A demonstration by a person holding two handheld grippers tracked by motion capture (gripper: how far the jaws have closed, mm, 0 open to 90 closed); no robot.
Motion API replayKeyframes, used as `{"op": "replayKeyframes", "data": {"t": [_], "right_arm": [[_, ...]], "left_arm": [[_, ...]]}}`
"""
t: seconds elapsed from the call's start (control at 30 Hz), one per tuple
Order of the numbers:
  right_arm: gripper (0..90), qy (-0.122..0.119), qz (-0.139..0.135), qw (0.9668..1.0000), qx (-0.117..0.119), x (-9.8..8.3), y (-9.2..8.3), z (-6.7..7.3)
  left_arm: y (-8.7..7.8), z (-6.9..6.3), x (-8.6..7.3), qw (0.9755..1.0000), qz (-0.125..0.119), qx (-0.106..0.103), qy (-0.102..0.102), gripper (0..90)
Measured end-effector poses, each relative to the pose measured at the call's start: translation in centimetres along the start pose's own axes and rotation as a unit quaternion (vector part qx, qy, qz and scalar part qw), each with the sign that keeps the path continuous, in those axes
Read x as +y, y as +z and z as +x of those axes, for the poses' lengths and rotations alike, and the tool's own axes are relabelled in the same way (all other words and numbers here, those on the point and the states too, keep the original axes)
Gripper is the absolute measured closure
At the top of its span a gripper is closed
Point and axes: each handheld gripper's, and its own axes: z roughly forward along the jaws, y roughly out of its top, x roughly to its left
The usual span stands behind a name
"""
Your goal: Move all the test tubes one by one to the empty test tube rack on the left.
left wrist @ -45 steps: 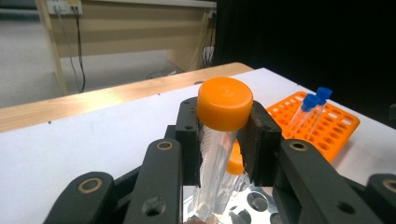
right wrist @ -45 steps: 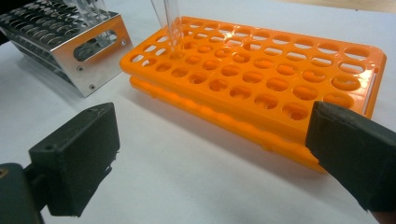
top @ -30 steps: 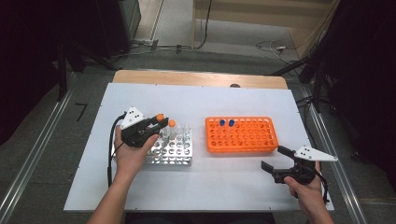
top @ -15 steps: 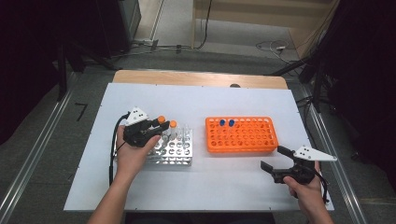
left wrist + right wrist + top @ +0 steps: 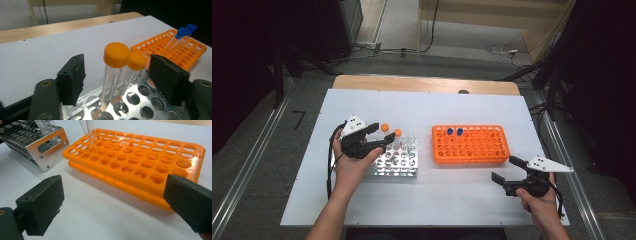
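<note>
So left gripper [image 5: 381,136] jaws just opened wide, clear of orange-cap tube [image 5: 113,68] standing in metal rack [image 5: 402,161]; sloppy pull-back could clip cap, tilt tube. Orange rack [image 5: 471,145] mid-table. Right gripper [image 5: 508,169] wide open, empty, parked by orange rack; could bump it.

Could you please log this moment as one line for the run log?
left gripper: just opened, jaws either side of orange-capped tubes in metal rack | right gripper: open, empty, beside orange rack
</note>
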Motion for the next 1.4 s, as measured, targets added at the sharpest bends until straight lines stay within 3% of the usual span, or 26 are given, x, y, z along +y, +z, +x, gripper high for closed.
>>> {"op": "replayKeyframes", "data": {"t": [0.07,0.1,0.27,0.37,0.6,0.77,0.97,1.4], "right_arm": [[1.7,0.000,0.000,1.0000,0.000,0.0,0.0,0.0],[1.7,0.000,0.000,1.0000,-0.001,0.0,0.0,0.0],[1.7,0.002,-0.002,1.0000,-0.002,0.1,-0.1,0.0],[1.7,0.002,-0.002,1.0000,-0.001,0.1,-0.1,0.0],[1.7,0.002,-0.003,1.0000,-0.002,0.1,0.0,0.0],[1.8,0.005,-0.006,1.0000,-0.004,0.2,0.0,0.1],[2.0,0.005,-0.010,0.9999,-0.006,0.6,0.1,0.5],[2.8,0.009,-0.015,0.9998,-0.012,2.4,1.3,1.2]], "left_arm": [[-0.4,-0.1,0.2,1.0000,-0.010,0.000,-0.001,27.4],[-0.5,-0.1,0.3,0.9999,-0.013,-0.001,0.002,31.8],[-0.6,-0.1,0.4,0.9999,-0.011,-0.009,0.009,62.5],[-0.1,-0.2,0.3,0.9999,-0.005,0.007,0.015,68.2],[0.0,-0.2,0.3,0.9999,-0.004,-0.005,0.009,74.9],[-0.8,-0.5,0.3,0.9997,-0.021,-0.011,0.000,49.7],[-1.9,-1.6,0.1,0.9989,-0.034,-0.033,0.002,27.8],[-3.6,-3.2,-1.3,0.9970,-0.037,-0.068,-0.010,2.3]]}}
